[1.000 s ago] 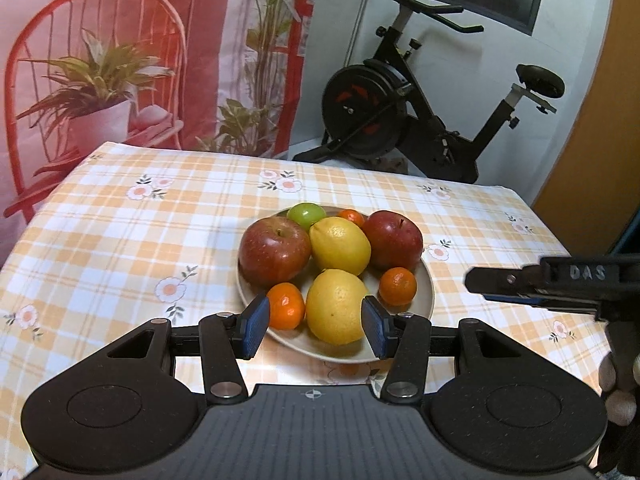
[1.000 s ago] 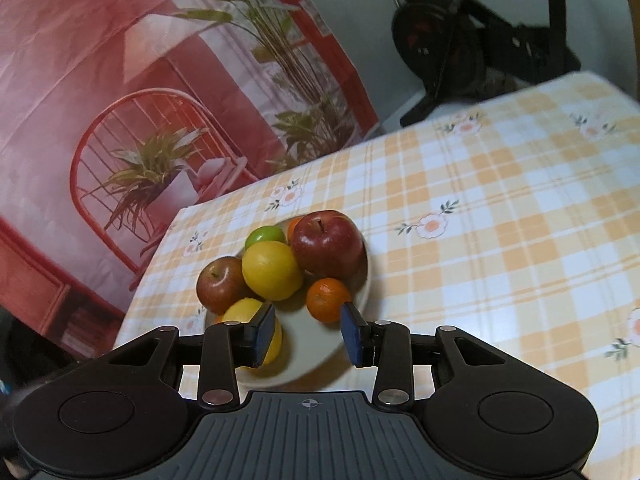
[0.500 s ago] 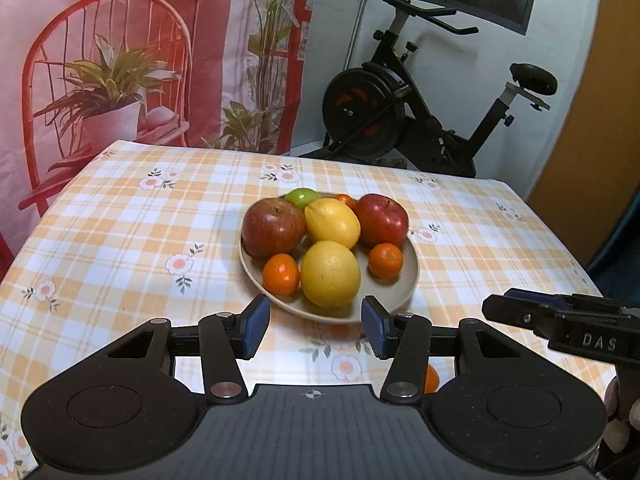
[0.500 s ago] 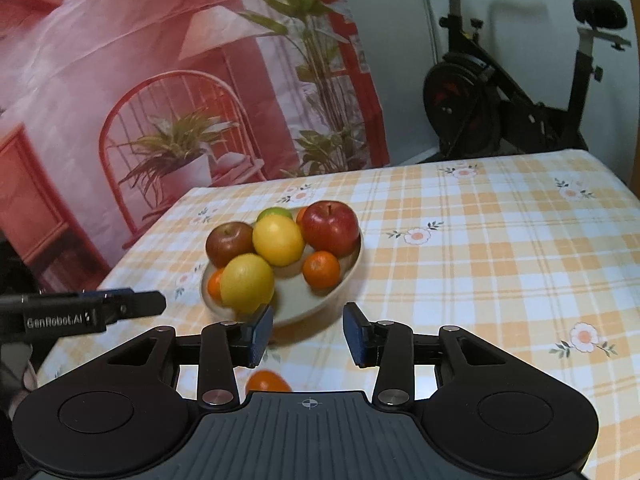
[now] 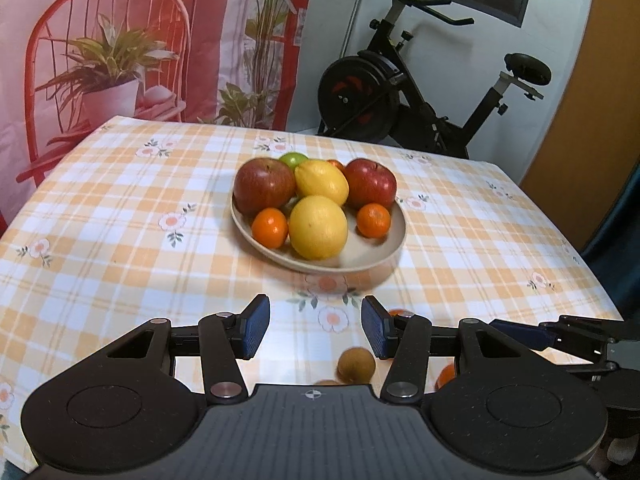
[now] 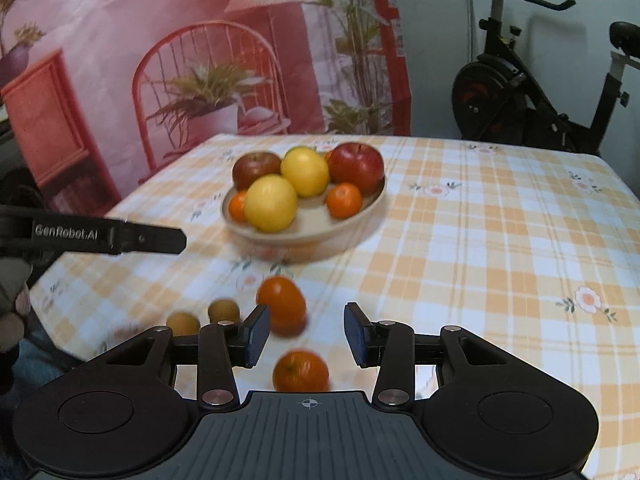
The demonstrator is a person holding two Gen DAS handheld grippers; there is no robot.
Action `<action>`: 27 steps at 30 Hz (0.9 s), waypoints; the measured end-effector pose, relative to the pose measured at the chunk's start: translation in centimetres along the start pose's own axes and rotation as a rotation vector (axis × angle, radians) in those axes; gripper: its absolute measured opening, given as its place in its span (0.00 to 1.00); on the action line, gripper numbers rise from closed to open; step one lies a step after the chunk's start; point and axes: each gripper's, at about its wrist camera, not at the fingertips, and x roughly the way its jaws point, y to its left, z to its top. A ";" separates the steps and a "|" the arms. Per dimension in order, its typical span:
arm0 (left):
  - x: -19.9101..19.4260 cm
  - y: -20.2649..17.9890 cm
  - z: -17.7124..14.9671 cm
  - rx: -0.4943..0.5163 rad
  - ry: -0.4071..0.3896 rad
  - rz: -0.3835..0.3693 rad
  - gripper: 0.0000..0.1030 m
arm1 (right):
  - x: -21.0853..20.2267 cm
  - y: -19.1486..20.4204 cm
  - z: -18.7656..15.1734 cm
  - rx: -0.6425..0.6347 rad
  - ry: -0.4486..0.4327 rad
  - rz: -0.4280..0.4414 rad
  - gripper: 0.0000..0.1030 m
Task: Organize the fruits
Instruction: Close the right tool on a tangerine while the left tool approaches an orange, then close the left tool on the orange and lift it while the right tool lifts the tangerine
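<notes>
A beige plate (image 5: 396,240) in the middle of the table holds two red apples, two lemons, tangerines and a green fruit. My left gripper (image 5: 314,320) hovers open in front of the plate with nothing between its fingers. A small brown fruit (image 5: 356,364) lies on the cloth beside its right finger. My right gripper (image 6: 306,328) is open and empty over the near table. One loose tangerine (image 6: 282,304) lies just past its left finger. Another tangerine (image 6: 301,370) lies under the gap. Two small brown fruits (image 6: 224,311) lie to the left.
The table wears an orange checked cloth (image 5: 120,220) with flowers. Its near edge (image 6: 52,320) runs close to the loose fruits. An exercise bike (image 5: 400,92) stands behind the table, beside a red printed backdrop (image 5: 120,40). A person's hand (image 6: 12,308) shows at the left edge.
Both grippers have drawn back from the plate, which looks farther off. The right view has rolled level. Loose tangerines and brown fruits have come into view near the front edge.
</notes>
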 end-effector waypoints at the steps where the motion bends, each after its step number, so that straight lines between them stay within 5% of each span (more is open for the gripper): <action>1: 0.1 -0.1 -0.1 0.003 0.002 -0.001 0.52 | 0.0 0.0 -0.3 -0.001 0.008 0.000 0.38; 15: 0.5 -0.6 -1.0 0.013 0.009 -0.004 0.52 | 1.2 0.6 -2.1 -0.041 0.084 0.034 0.41; 27: 1.7 -1.3 -1.2 0.040 0.043 -0.041 0.52 | 1.4 -0.2 -2.0 -0.028 0.065 0.027 0.31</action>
